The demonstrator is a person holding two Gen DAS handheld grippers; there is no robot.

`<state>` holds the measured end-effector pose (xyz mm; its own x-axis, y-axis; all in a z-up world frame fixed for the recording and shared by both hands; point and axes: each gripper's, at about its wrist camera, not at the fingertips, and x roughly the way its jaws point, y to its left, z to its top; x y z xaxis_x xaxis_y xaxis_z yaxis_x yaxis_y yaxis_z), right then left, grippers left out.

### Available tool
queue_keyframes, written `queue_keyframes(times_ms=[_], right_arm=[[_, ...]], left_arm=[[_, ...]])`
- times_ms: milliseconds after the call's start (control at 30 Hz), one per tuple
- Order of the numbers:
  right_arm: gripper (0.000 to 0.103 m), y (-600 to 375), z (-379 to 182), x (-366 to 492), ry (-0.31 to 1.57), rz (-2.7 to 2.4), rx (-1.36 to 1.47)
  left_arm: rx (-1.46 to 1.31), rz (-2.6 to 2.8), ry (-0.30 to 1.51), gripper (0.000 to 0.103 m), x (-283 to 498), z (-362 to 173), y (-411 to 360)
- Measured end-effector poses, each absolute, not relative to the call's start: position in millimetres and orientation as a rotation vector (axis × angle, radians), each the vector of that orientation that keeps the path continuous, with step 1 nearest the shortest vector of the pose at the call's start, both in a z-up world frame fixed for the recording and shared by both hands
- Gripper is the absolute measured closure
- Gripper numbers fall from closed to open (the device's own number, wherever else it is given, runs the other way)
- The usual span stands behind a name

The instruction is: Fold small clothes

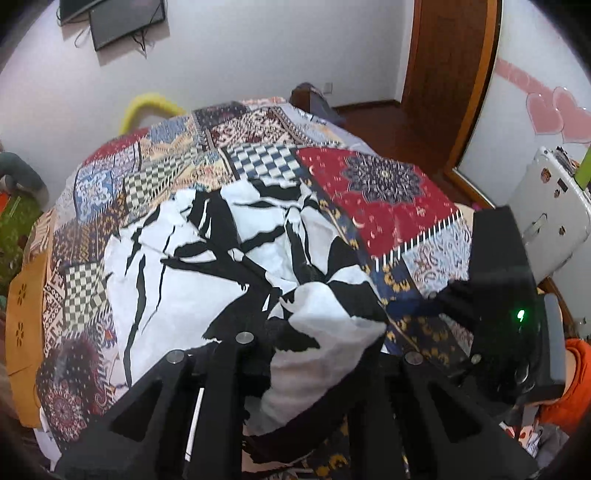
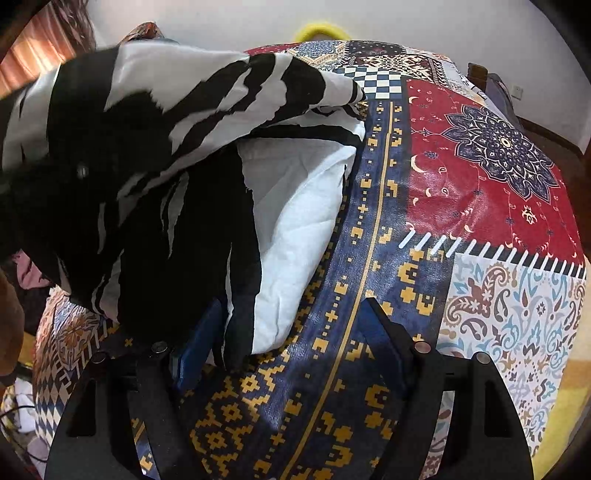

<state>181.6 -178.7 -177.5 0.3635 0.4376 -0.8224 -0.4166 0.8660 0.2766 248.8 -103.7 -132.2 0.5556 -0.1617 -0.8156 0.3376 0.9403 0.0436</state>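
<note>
A black-and-white patterned garment (image 1: pixel 207 266) lies spread on a patchwork bed cover (image 1: pixel 388 192). My left gripper (image 1: pixel 325 332) is shut on a bunched corner of it, which is lifted off the cover. To the right my right gripper (image 1: pixel 439 301) reaches down to the garment's edge. In the right wrist view the garment (image 2: pixel 303 206) rises in a big fold at the left, above a white layer on the cover (image 2: pixel 480 147). My right gripper (image 2: pixel 288 332) stands open there. Its left finger is tucked at the garment's near edge and its right finger rests on bare cover.
A white suitcase (image 1: pixel 546 221) stands right of the bed, beside a wooden door frame (image 1: pixel 480 74). A monitor (image 1: pixel 125 22) hangs on the far wall, with a yellow loop (image 1: pixel 147 107) past the bed's far edge. An orange sleeve (image 1: pixel 576 376) shows behind the right gripper.
</note>
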Motion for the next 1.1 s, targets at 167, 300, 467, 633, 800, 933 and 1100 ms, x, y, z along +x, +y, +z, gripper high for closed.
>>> queue_keyframes(times_ms=[167, 300, 467, 633, 800, 933, 1100], right_arm=[[0.029, -189.3, -169.7, 173.0, 1.045, 0.535, 0.049], [0.029, -203.4, -156.3, 164.8, 1.006, 0.509, 0.048], [0.029, -222.4, -125.6, 159.8, 0.927, 0.470, 0.051], [0.029, -220.9, -94.6, 161.9, 0.844, 0.483, 0.069], [0.029, -190.6, -96.6, 169.2, 0.847, 0.543, 0.046], [0.029, -165.7, -122.6, 172.4, 0.924, 0.581, 0.024], [0.029, -150.9, -164.3, 175.5, 1.044, 0.579, 0.000]], left_arm=[[0.157, -0.326, 0.920, 0.028, 238.0, -116.0, -97.6], [0.115, -0.320, 0.896, 0.020, 230.8, -98.6, -84.6], [0.044, -0.239, 0.852, 0.015, 230.3, -81.4, -47.8], [-0.016, -0.155, 0.848, 0.014, 236.9, -81.4, -7.4], [-0.005, -0.093, 0.937, 0.014, 244.4, -116.1, 12.8], [0.024, -0.064, 1.044, 0.014, 245.6, -161.3, 18.5], [0.071, -0.074, 1.113, 0.013, 236.2, -197.9, 18.6]])
